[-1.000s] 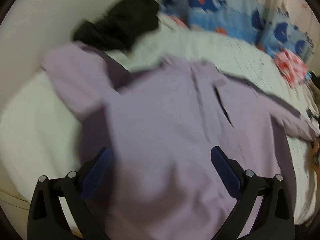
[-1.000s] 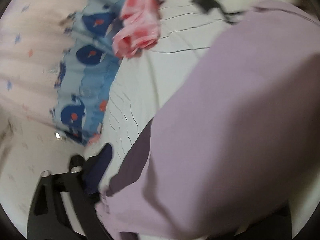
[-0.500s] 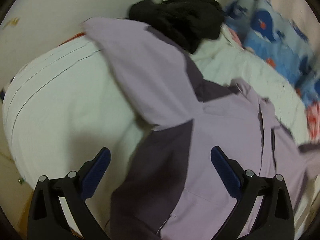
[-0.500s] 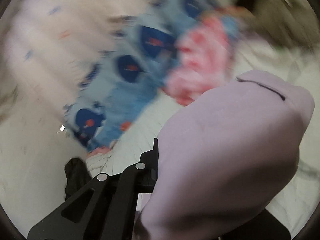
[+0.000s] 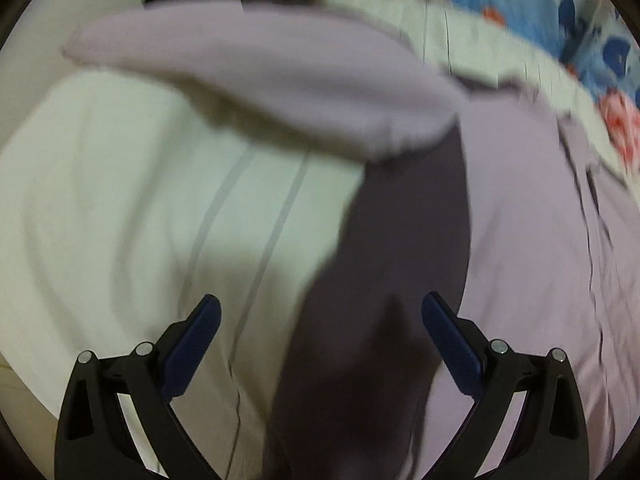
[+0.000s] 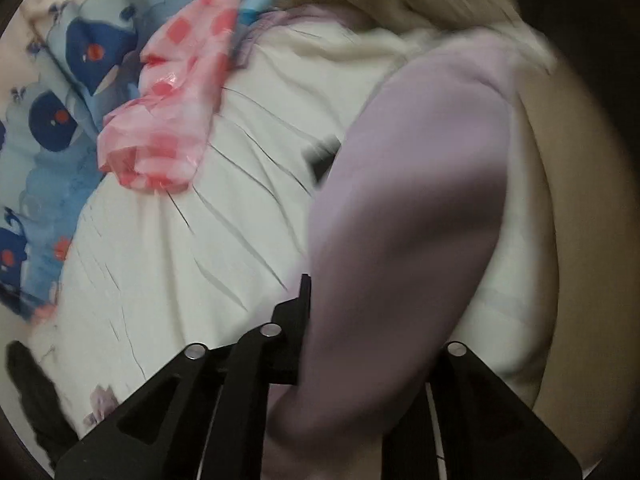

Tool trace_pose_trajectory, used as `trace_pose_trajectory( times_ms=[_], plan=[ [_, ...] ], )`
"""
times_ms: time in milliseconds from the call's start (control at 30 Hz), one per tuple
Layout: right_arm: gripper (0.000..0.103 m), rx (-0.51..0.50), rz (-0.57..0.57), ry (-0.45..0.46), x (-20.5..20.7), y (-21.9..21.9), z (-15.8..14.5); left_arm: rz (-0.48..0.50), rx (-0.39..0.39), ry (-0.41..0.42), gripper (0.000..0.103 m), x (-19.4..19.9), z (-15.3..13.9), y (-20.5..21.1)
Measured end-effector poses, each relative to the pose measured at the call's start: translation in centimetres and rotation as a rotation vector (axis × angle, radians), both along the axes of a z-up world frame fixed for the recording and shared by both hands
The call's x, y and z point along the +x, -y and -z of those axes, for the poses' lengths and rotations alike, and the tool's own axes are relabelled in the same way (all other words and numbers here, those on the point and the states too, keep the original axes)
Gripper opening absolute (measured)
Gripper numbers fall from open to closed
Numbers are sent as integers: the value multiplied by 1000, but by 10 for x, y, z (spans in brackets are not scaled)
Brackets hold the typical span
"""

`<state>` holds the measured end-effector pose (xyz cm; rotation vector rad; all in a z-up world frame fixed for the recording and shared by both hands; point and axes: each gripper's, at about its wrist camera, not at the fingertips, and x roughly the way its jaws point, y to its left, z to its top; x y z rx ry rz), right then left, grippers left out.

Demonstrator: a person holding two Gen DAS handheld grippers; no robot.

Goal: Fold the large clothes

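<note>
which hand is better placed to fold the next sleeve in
Right, probably. The right gripper already has the lilac sleeve between its fingers, though they are opening, so it can carry that sleeve across. The left gripper is open and empty above the jacket's dark panel.

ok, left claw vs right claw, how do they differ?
Left claw stands wide open, empty, over the garment's dark panel; right claw is narrow, jaws opening, with the lilac sleeve between them. Left's blue pads show; right's are hidden. Both point down at the bed.
</note>
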<state>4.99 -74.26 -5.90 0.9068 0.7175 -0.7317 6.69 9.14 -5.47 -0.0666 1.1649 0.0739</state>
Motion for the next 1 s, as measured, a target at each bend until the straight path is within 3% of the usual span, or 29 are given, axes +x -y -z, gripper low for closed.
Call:
trace_pose_trajectory(
  times_ms=[67, 200, 233, 300, 400, 533, 633, 700, 733, 800, 833, 867, 900, 1000],
  plan=[
    [26, -29, -81, 48, -41, -36, 8, 16, -10, -22, 96, -19, 2, -10],
    [31, -52, -382, 97, -128, -150, -4, 11, 2, -15, 96, -54, -12, -40],
    [39, -39, -458, 89, -151, -180, -7, 7, -5, -25, 96, -63, -14, -49],
    [76, 12, -606, 126, -186, -229, -15, -2, -20, -38, 96, -79, -17, -67],
    [87, -63, -713, 163, -228, -289, -36, -10, -36, -32, 96, -97, -19, -85],
    [96, 71, -683, 261, -264, -331, -42, -3, -94, -6, 96, -130, -22, -97],
    [96, 284, -754, 117, -272, -392, 8, 15, -113, -5, 96, -146, -16, -101],
    [91, 424, -819, 40, -271, -436, 56, 17, -128, -22, 96, -154, -8, -105],
    [89, 496, -822, 51, -270, -448, 74, 17, -141, -36, 96, -157, -5, -106],
    [72, 611, -823, 104, -268, -462, 96, 16, -158, -49, 96, -164, 0, -108],
    [64, 600, -814, 137, -263, -464, 99, 17, -164, -49, 96, -167, 1, -107],
    [35, 593, -813, 161, -258, -463, 100, 17, -170, -46, 96, -170, 1, -107],
    [22, 576, -814, 170, -253, -464, 100, 15, -175, -43, 96, -173, 0, -107],
    [15, 468, -851, 257, -252, -460, 61, 20, -206, -12, 96, -181, -14, -102]
  ],
)
